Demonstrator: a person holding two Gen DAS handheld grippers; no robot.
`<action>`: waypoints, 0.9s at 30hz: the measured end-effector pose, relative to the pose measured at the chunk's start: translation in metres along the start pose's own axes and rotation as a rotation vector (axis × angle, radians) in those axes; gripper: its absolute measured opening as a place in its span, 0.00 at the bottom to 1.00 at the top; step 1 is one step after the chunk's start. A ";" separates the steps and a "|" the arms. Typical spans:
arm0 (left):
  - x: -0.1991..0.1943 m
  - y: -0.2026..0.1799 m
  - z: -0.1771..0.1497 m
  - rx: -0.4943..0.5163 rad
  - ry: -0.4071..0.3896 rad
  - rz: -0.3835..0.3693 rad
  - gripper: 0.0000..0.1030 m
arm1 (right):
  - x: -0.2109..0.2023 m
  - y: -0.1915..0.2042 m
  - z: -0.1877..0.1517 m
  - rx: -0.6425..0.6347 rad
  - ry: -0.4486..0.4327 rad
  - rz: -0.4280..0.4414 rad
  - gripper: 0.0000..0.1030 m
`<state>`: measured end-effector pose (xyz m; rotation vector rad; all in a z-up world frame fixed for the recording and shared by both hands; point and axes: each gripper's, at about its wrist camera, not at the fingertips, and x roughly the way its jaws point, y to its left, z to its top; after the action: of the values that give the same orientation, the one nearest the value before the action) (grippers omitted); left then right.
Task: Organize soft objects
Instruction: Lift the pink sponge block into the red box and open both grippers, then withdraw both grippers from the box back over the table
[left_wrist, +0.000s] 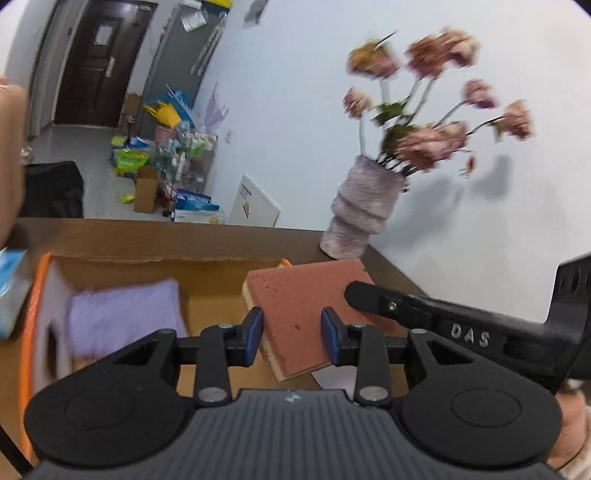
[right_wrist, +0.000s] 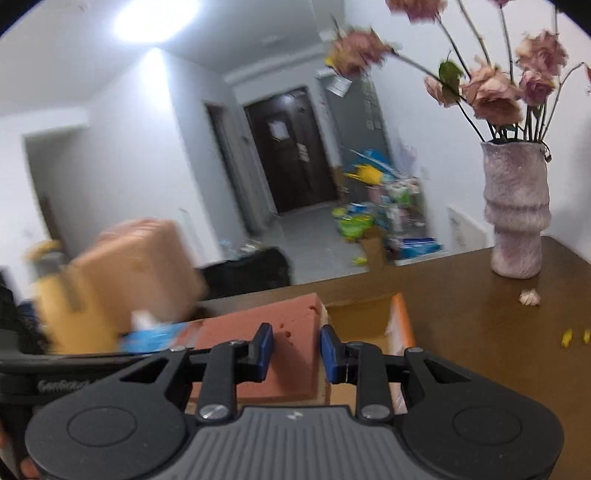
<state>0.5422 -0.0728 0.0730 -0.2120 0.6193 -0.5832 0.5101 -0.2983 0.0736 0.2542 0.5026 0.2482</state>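
A reddish-pink sponge (left_wrist: 308, 310) with a yellow underside hangs over an open cardboard box (left_wrist: 155, 267). My left gripper (left_wrist: 291, 334) has its blue pads on either side of the sponge's near end. My right gripper (right_wrist: 295, 350) also straddles the sponge (right_wrist: 284, 354), and its finger (left_wrist: 373, 295) reaches onto the sponge from the right. I cannot tell how tightly either one squeezes it. A folded lilac towel (left_wrist: 122, 317) lies in the box at the left.
The box has orange edging (left_wrist: 27, 343) and stands on a brown wooden table (right_wrist: 480, 325). A ribbed mauve vase (left_wrist: 364, 210) with dried pink flowers stands on the table by the white wall. A blue packet (left_wrist: 11, 288) is at the left. Clutter covers the floor beyond.
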 end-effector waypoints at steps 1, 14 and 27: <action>0.020 0.010 0.005 -0.004 0.023 0.006 0.33 | 0.025 -0.006 0.010 0.005 0.037 -0.025 0.26; 0.123 0.057 0.019 -0.001 0.142 0.094 0.52 | 0.168 -0.025 0.019 -0.228 0.233 -0.262 0.35; -0.077 0.006 0.039 0.191 -0.037 0.306 0.82 | -0.014 -0.001 0.065 -0.252 0.069 -0.214 0.65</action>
<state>0.5174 -0.0228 0.1388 0.0519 0.5429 -0.3387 0.5313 -0.3148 0.1343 -0.0544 0.5563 0.1100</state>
